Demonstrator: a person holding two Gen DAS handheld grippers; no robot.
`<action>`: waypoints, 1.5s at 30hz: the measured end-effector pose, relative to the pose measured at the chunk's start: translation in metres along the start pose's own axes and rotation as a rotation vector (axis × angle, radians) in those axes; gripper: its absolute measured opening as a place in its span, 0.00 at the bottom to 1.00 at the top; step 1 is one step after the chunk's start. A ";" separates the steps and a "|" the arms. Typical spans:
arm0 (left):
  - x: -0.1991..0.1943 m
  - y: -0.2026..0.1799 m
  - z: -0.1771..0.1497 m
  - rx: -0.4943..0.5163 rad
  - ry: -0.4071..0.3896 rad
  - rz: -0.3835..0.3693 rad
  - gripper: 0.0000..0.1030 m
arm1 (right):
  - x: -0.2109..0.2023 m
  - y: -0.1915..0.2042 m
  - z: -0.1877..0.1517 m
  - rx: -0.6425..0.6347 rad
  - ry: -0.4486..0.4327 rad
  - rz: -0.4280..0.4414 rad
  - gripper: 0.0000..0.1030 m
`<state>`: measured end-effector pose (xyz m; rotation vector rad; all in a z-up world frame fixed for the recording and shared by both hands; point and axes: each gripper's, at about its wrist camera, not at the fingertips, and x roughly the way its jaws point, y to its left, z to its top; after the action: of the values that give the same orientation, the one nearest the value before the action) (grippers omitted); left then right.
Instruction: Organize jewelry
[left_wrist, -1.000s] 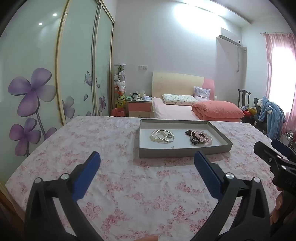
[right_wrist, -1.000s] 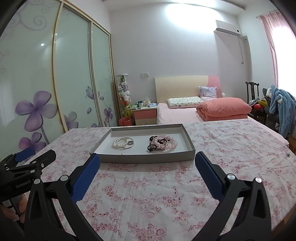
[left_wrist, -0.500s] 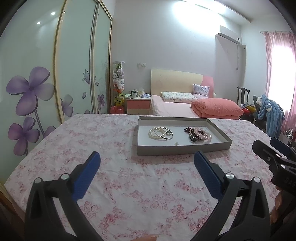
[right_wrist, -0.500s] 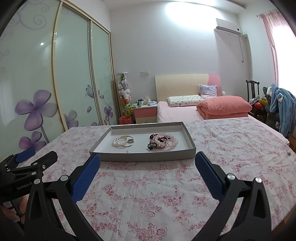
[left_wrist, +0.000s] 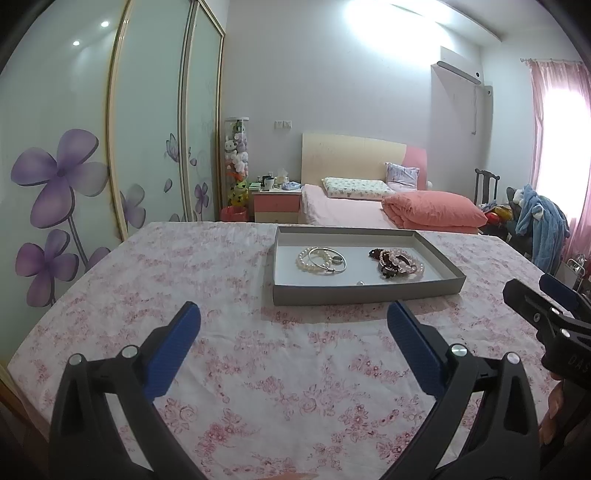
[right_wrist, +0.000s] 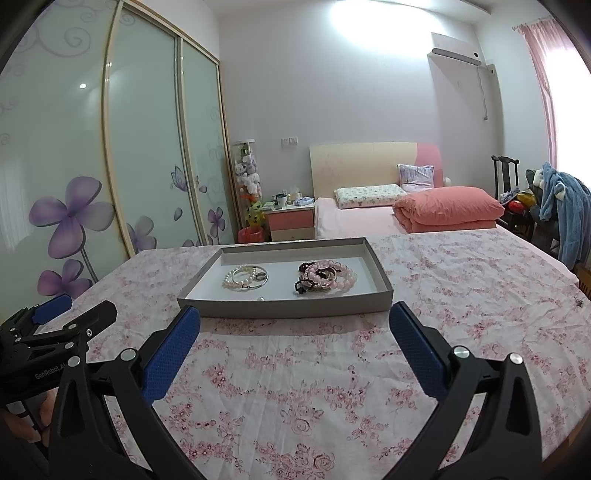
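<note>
A shallow grey tray (left_wrist: 364, 293) (right_wrist: 284, 308) sits on the floral tablecloth. Inside, a pearl bracelet with a silver bangle and a ring (left_wrist: 320, 259) (right_wrist: 245, 277) lies on the left. A pile of pink and dark bead bracelets (left_wrist: 397, 262) (right_wrist: 325, 278) lies on the right. A tiny loose piece (left_wrist: 360, 283) (right_wrist: 260, 298) rests near the tray's front wall. My left gripper (left_wrist: 293, 332) is open and empty, short of the tray. My right gripper (right_wrist: 295, 332) is open and empty, just before the tray's front wall.
The table (left_wrist: 258, 354) has a pink floral cloth. A bed with a coral quilt (left_wrist: 432, 214), a nightstand (left_wrist: 277, 206), a sliding wardrobe (left_wrist: 92, 147) and a chair with blue clothes (left_wrist: 539, 221) stand behind. A small item (right_wrist: 578, 302) lies at the table's right edge.
Both grippers have tilted slightly and edged closer to the tray. Both stay open and empty. The jewelry has not moved.
</note>
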<state>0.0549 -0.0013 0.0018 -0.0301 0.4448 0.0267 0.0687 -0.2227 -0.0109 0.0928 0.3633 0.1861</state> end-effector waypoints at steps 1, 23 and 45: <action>0.000 0.000 0.000 0.000 0.001 0.000 0.96 | 0.001 0.000 0.001 0.001 0.002 0.000 0.98; 0.004 0.001 -0.001 0.002 0.013 0.000 0.96 | 0.002 0.000 -0.002 0.006 0.009 0.001 0.98; 0.005 0.001 -0.003 0.001 0.016 -0.002 0.96 | 0.003 -0.001 -0.002 0.007 0.011 0.001 0.98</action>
<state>0.0578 -0.0007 -0.0025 -0.0296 0.4605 0.0239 0.0709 -0.2227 -0.0135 0.0985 0.3743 0.1864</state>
